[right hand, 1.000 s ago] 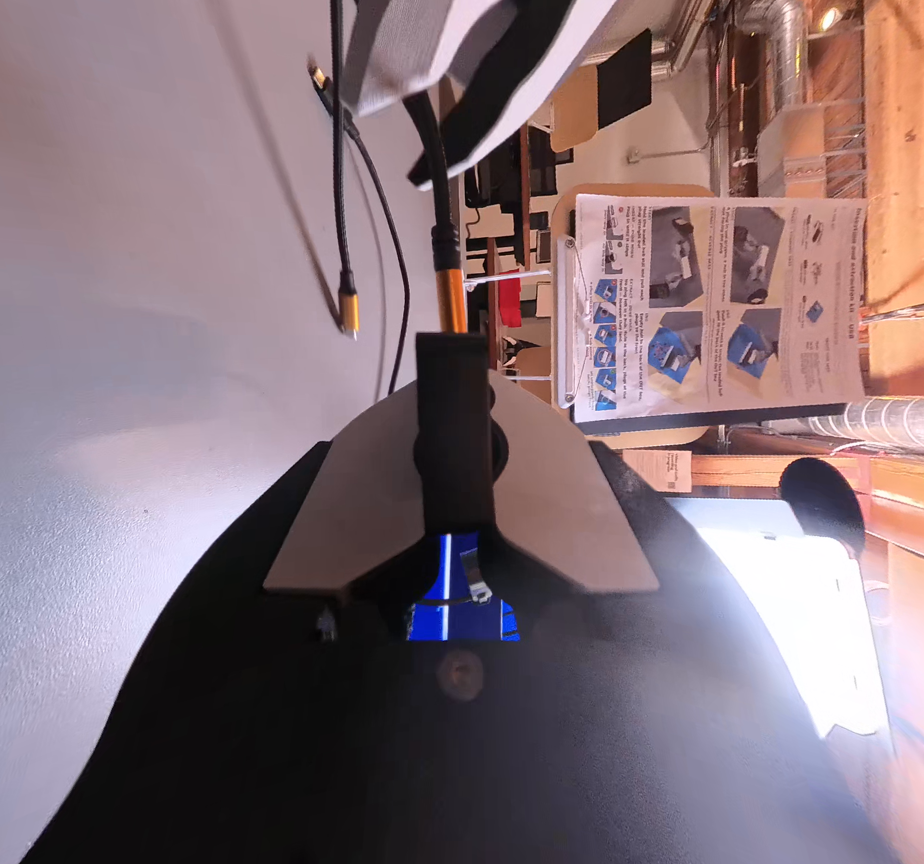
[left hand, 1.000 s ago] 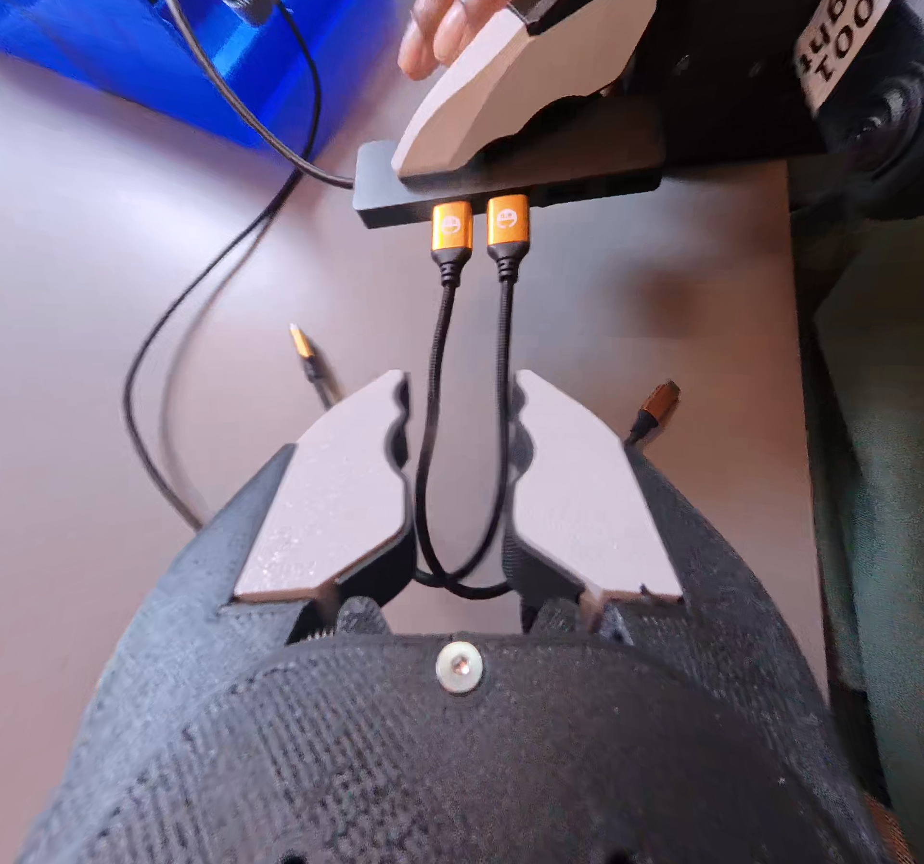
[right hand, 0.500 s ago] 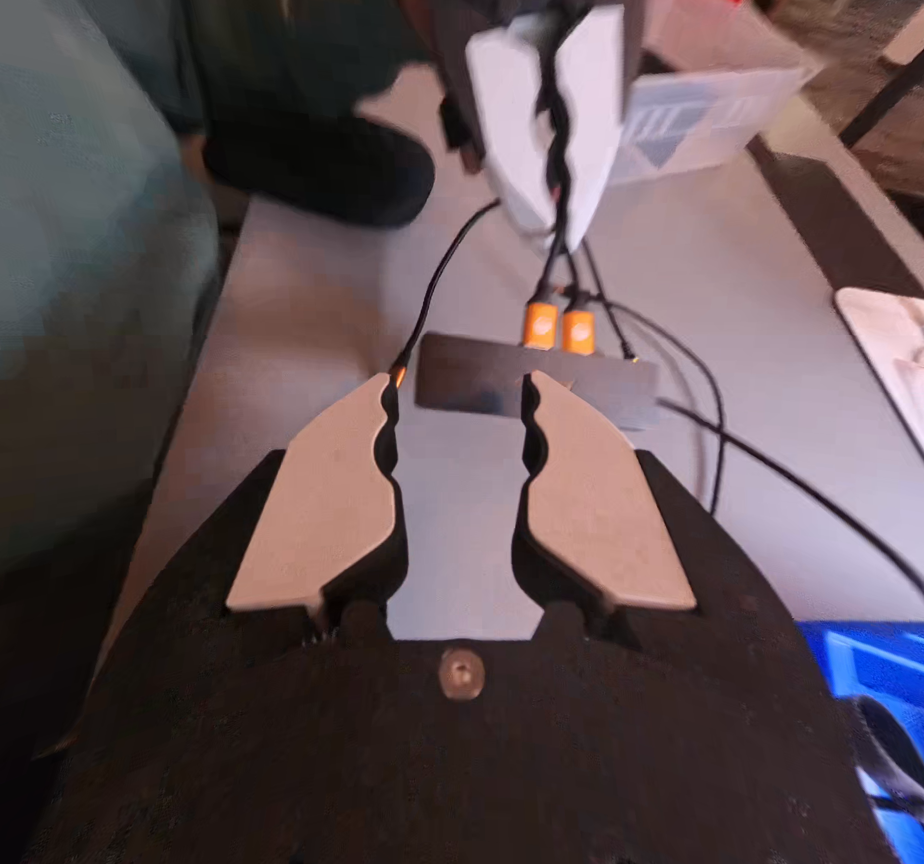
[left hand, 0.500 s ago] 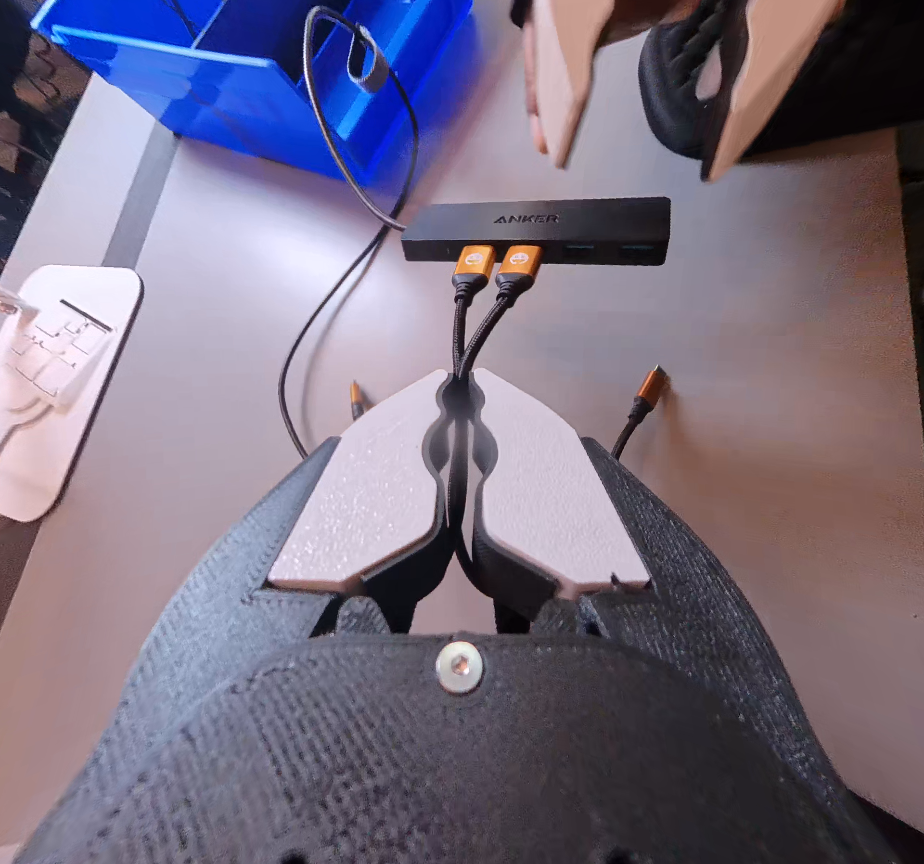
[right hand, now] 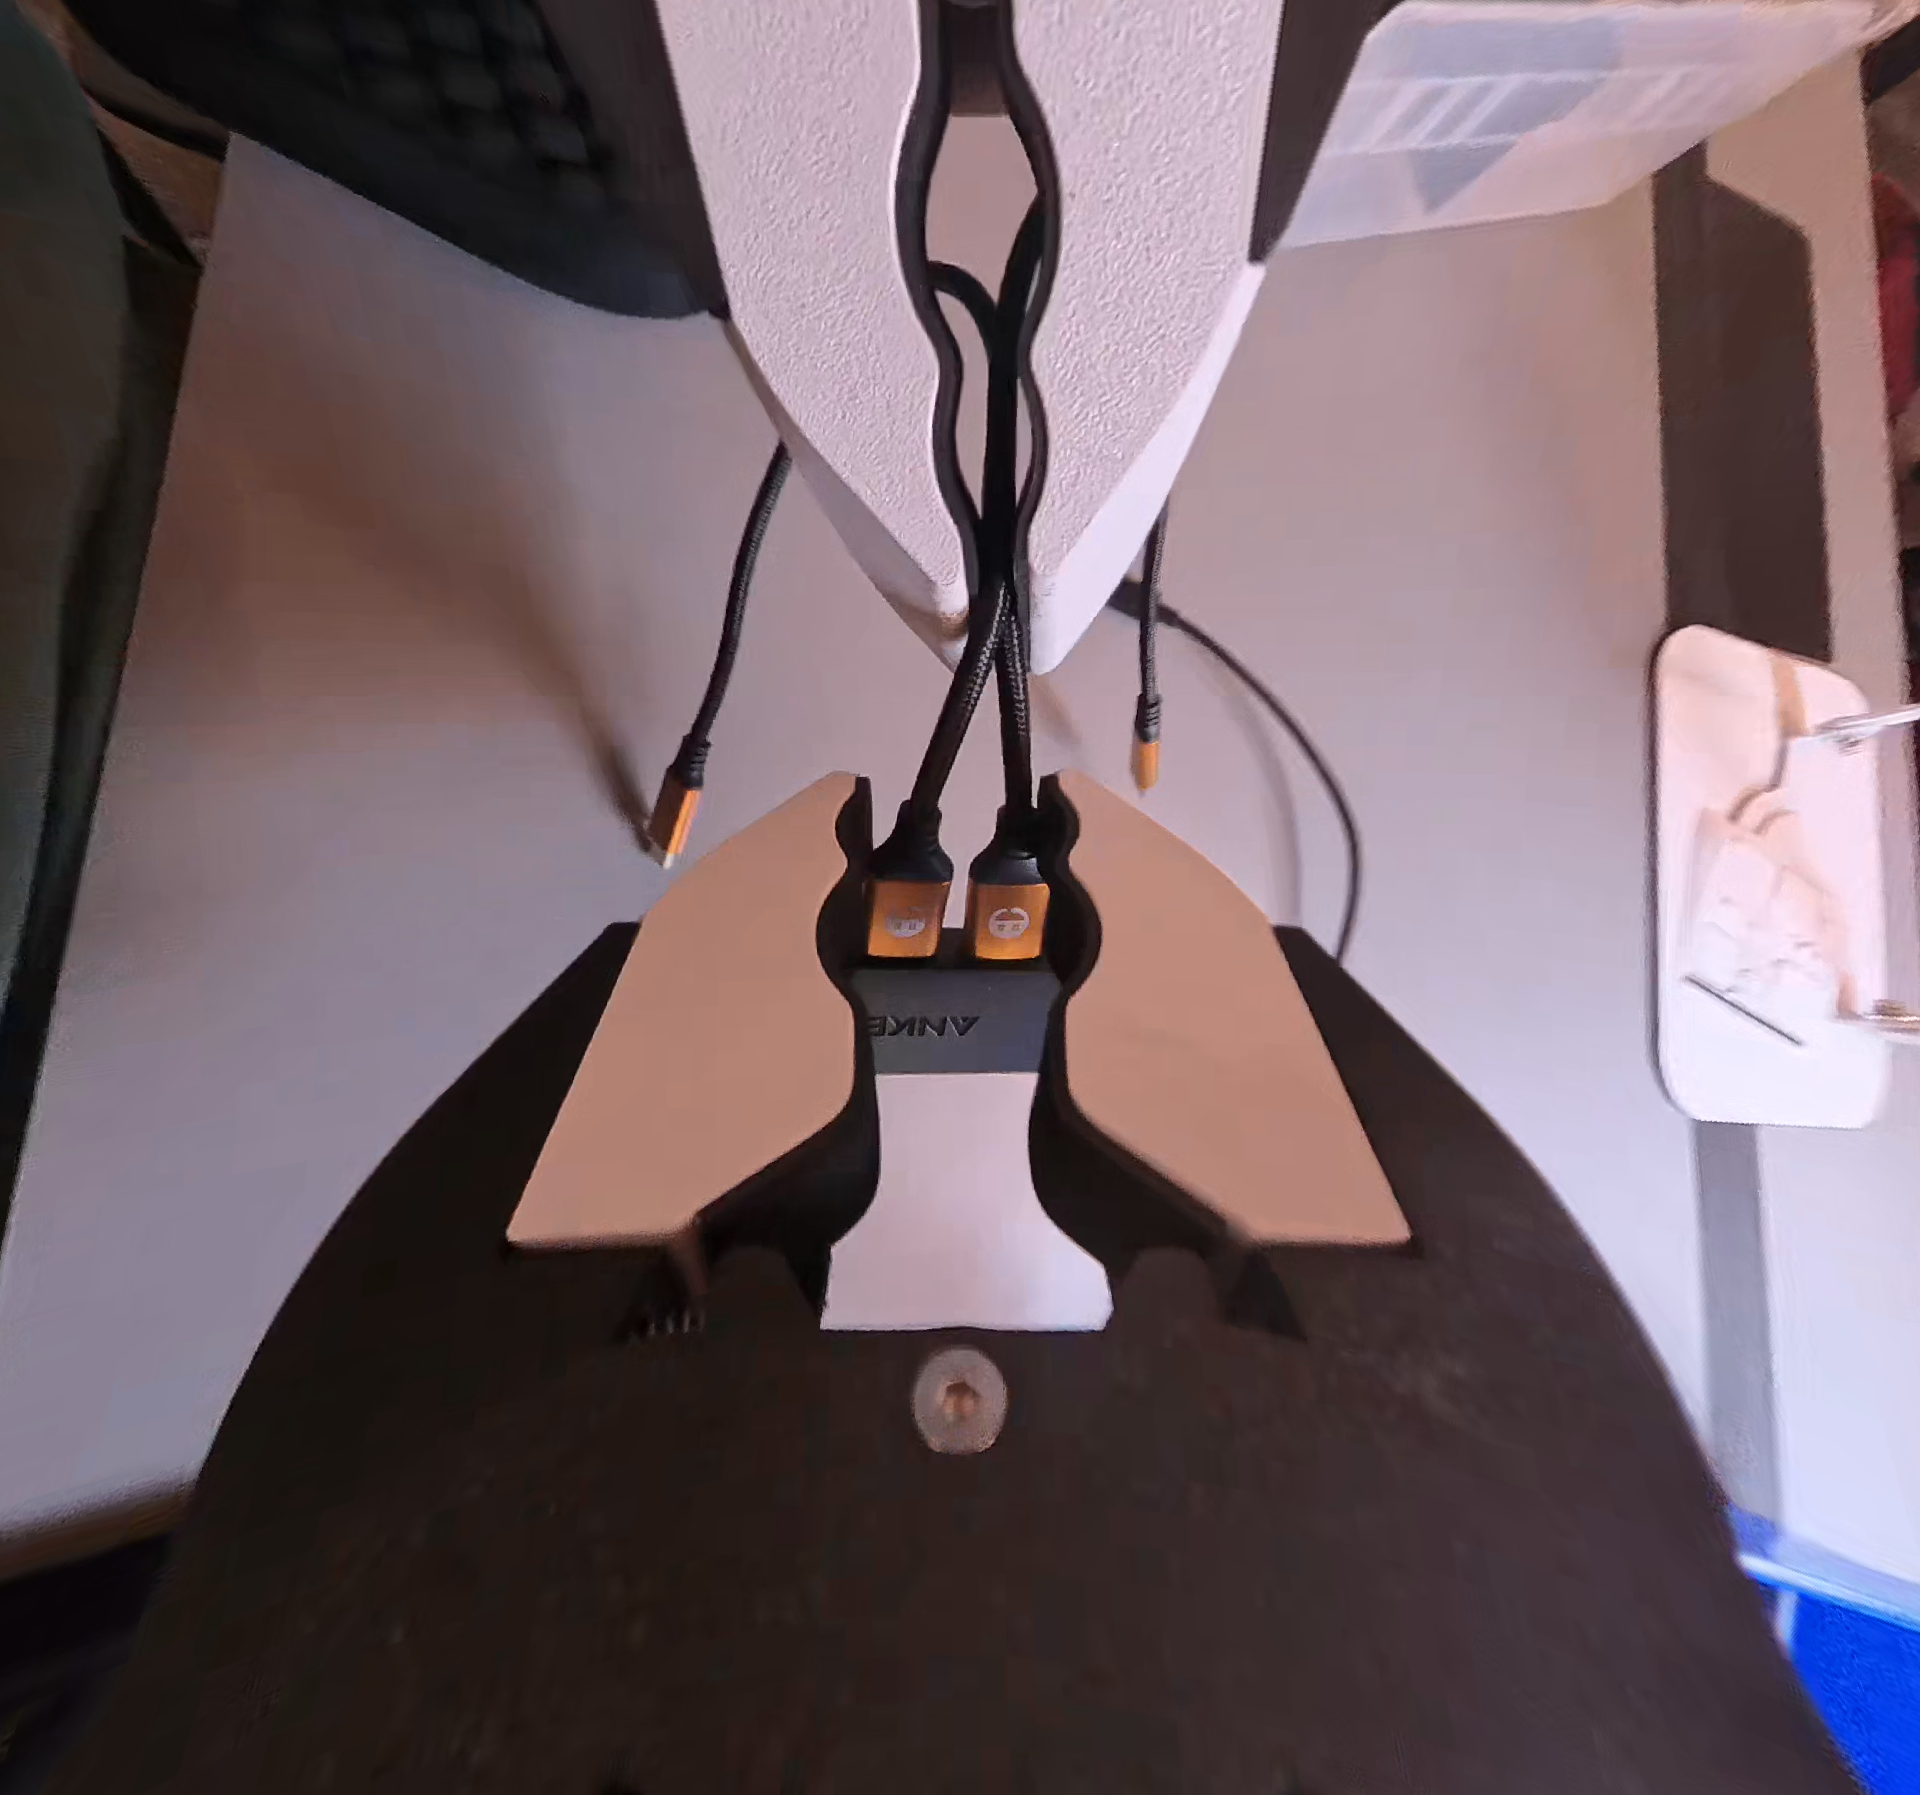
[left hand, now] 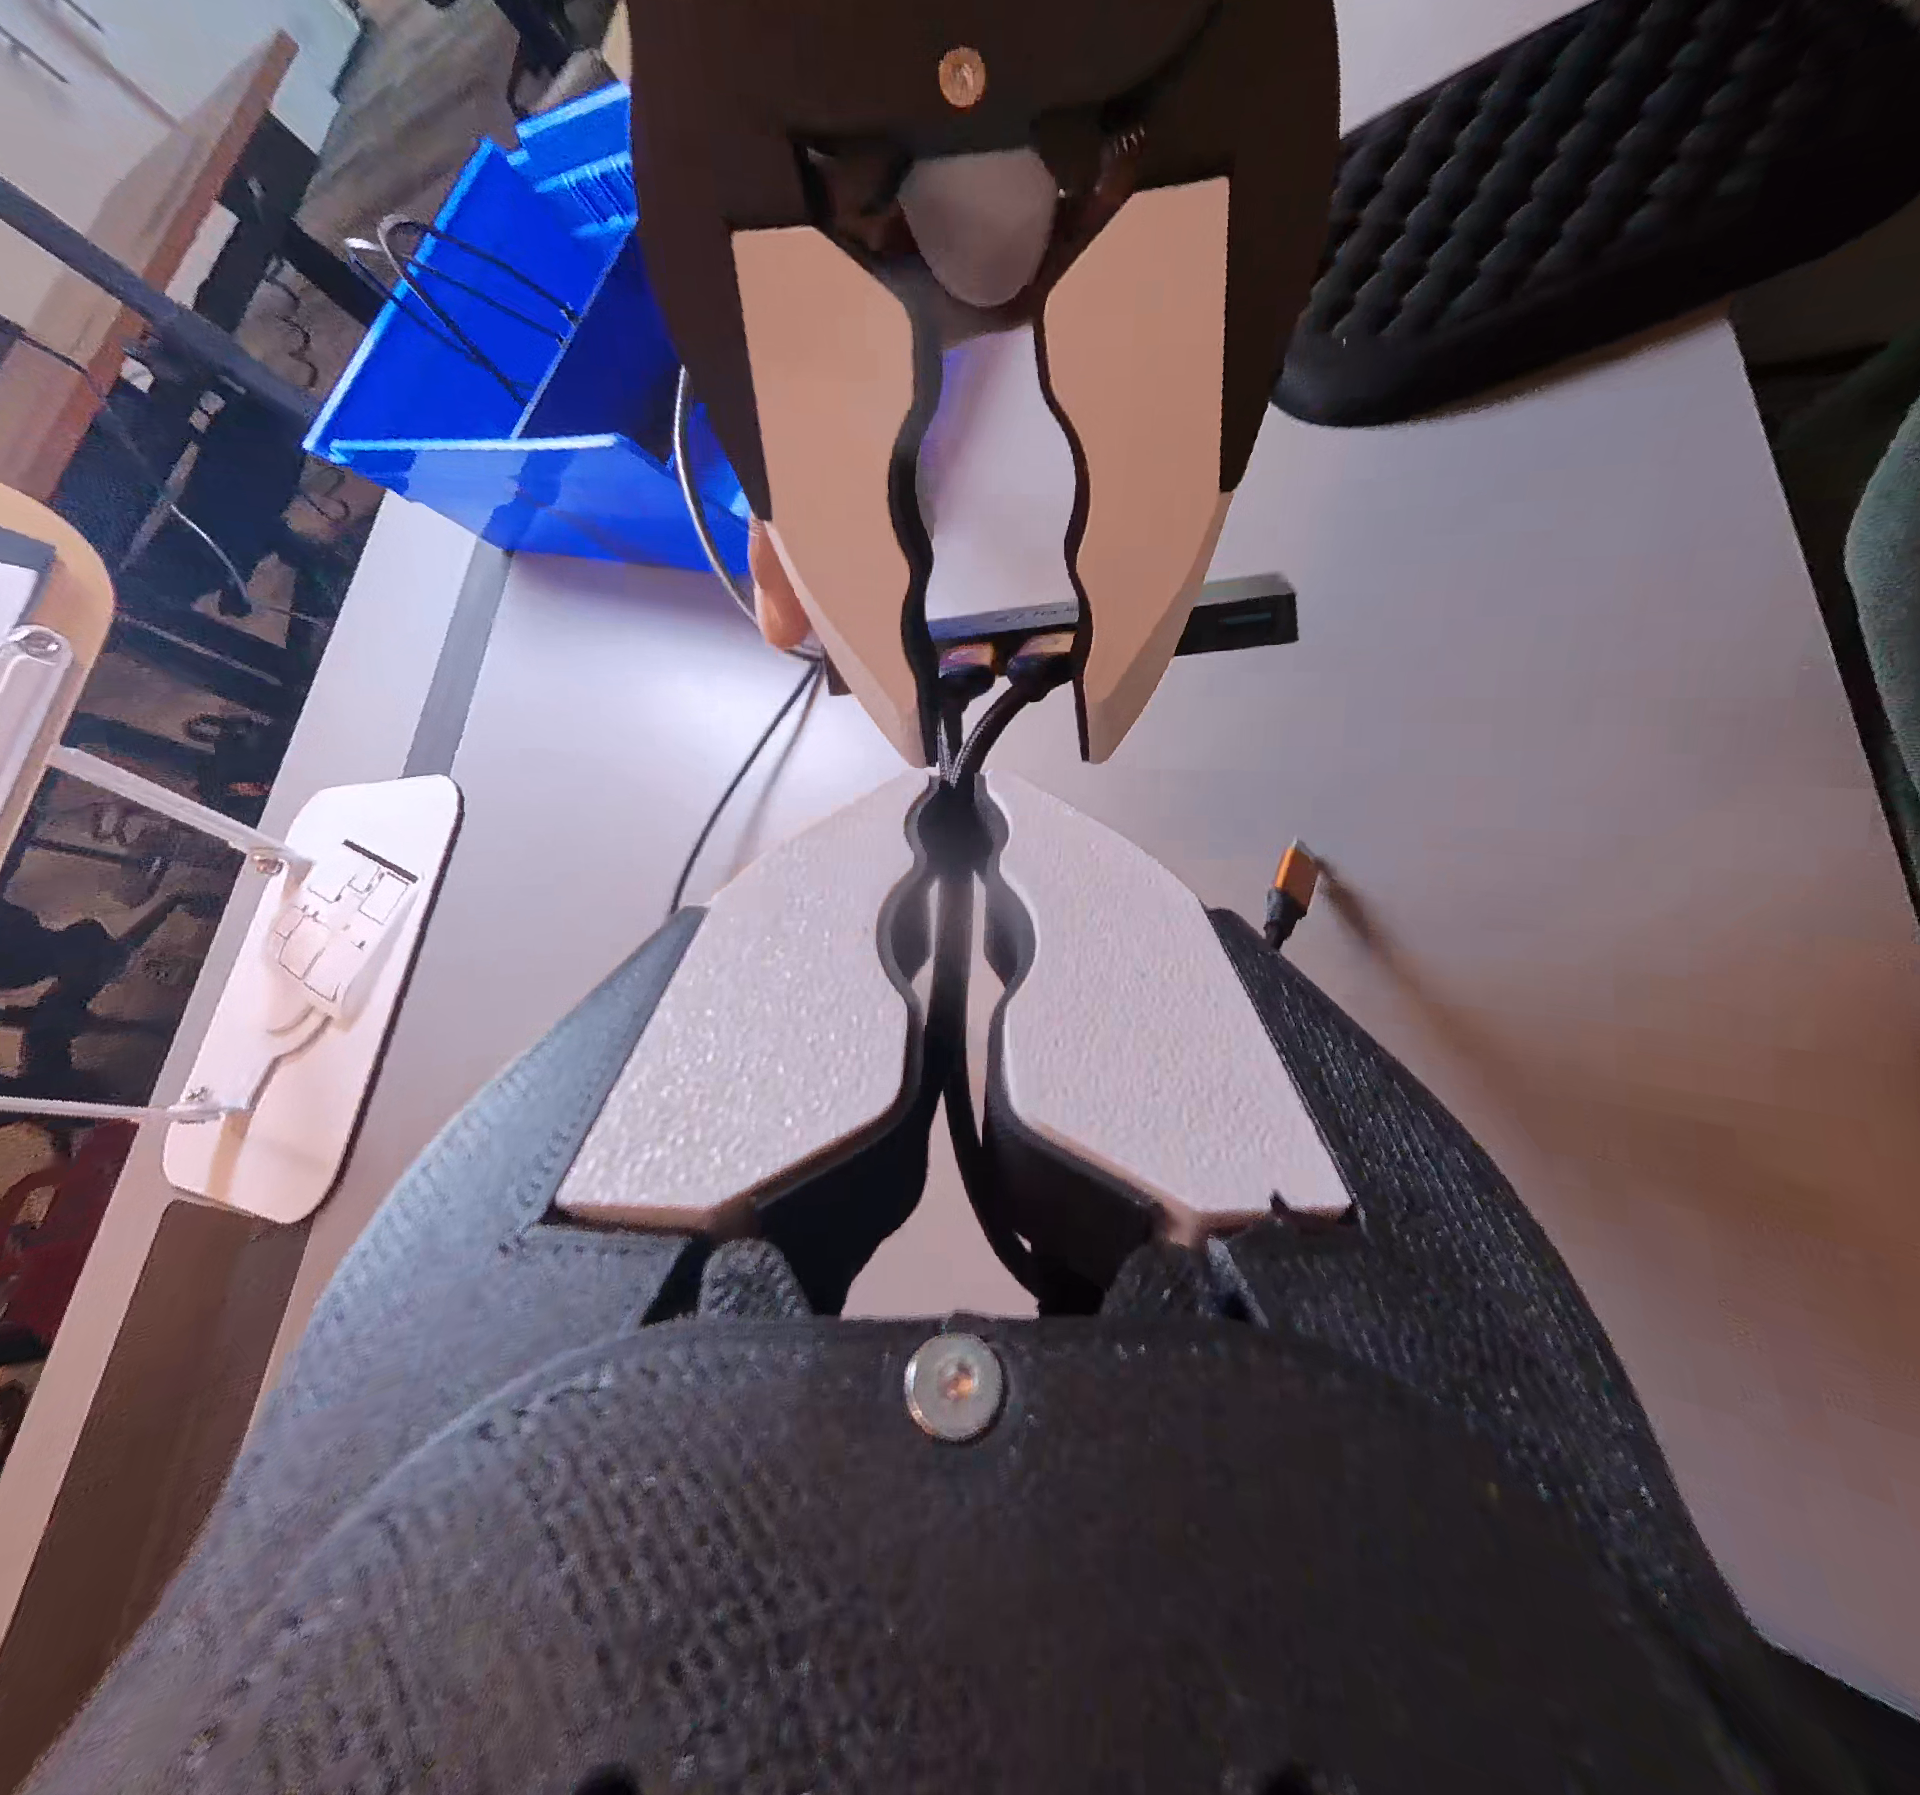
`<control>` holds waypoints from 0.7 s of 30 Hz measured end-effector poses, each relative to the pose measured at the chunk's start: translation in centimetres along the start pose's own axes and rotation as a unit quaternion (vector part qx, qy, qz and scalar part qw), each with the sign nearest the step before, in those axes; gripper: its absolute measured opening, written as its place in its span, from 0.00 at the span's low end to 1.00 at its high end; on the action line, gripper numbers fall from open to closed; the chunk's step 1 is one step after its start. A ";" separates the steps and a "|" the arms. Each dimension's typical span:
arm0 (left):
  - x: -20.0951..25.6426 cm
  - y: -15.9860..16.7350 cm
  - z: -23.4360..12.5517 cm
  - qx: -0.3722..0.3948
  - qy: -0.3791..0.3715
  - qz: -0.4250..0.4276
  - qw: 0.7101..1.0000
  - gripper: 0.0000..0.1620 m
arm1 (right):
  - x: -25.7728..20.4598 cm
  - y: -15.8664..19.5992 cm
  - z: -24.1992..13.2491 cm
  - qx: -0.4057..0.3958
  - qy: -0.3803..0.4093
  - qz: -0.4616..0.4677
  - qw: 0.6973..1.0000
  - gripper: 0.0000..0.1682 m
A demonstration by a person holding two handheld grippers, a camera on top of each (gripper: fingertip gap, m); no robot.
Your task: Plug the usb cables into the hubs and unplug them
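Right wrist view: my black hub (right hand: 956, 1031) lies on the table between the spread right gripper (right hand: 956, 789), two orange plugs (right hand: 909, 917) seated. My left gripper (left hand: 954, 789) clenches both braided cables (left hand: 961, 956). Far left, the blue bin (left hand: 499, 415) holds partly hidden black cables.

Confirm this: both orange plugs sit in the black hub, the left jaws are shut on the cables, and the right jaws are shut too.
Wrong on the right gripper: the right wrist view shows its jaws open, straddling the orange plugs in the black hub. The left gripper is shut on the cables.
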State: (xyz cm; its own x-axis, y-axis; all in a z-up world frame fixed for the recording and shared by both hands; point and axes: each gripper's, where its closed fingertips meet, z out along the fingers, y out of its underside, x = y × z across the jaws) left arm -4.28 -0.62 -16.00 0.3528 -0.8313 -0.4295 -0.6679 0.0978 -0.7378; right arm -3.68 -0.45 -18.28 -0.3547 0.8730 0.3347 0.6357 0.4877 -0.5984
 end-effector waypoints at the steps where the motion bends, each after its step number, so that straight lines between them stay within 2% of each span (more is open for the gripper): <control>1: -0.2 -0.3 -0.2 0.016 0.001 -0.005 1.000 0.03 | 0.2 -0.3 -0.2 0.004 0.007 -0.007 1.000 0.18; 3: -0.7 -1.1 -0.9 0.056 -0.001 -0.024 0.998 0.04 | 0.8 -1.2 -1.1 0.027 0.013 0.004 1.000 0.17; 5: -2.0 -2.2 -2.1 0.106 -0.029 -0.046 0.993 0.10 | 1.7 -1.8 -2.3 0.049 0.024 0.019 0.998 0.16; 8: -4.8 -3.8 -5.8 0.194 -0.088 -0.082 0.973 0.18 | 3.8 -1.6 -4.7 0.062 0.055 0.038 0.996 0.16; 11: -8.1 -4.1 -10.6 0.275 -0.169 -0.129 0.938 0.21 | 7.1 -2.1 -9.0 0.085 0.103 0.050 0.990 0.16; 13: -9.1 -3.5 -12.7 0.308 -0.188 -0.154 0.920 0.18 | 9.9 -2.9 -12.8 0.103 0.144 0.057 0.983 0.16; 16: -9.2 -1.8 -12.2 0.307 -0.166 -0.197 0.916 0.14 | 14.8 -4.6 -18.8 0.120 0.214 0.059 0.968 0.16; 21: -8.4 1.6 -7.6 0.219 -0.143 -0.206 0.943 0.14 | 23.5 -4.5 -26.7 0.099 0.320 0.073 0.939 0.16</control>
State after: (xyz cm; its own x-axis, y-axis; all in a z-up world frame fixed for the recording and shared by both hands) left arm -13.33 2.36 -9.65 0.7273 -0.6727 -0.1357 -0.1230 0.0667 -0.9902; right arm 3.43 17.83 11.71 0.2519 0.7827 0.5692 0.4837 0.4076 -0.7745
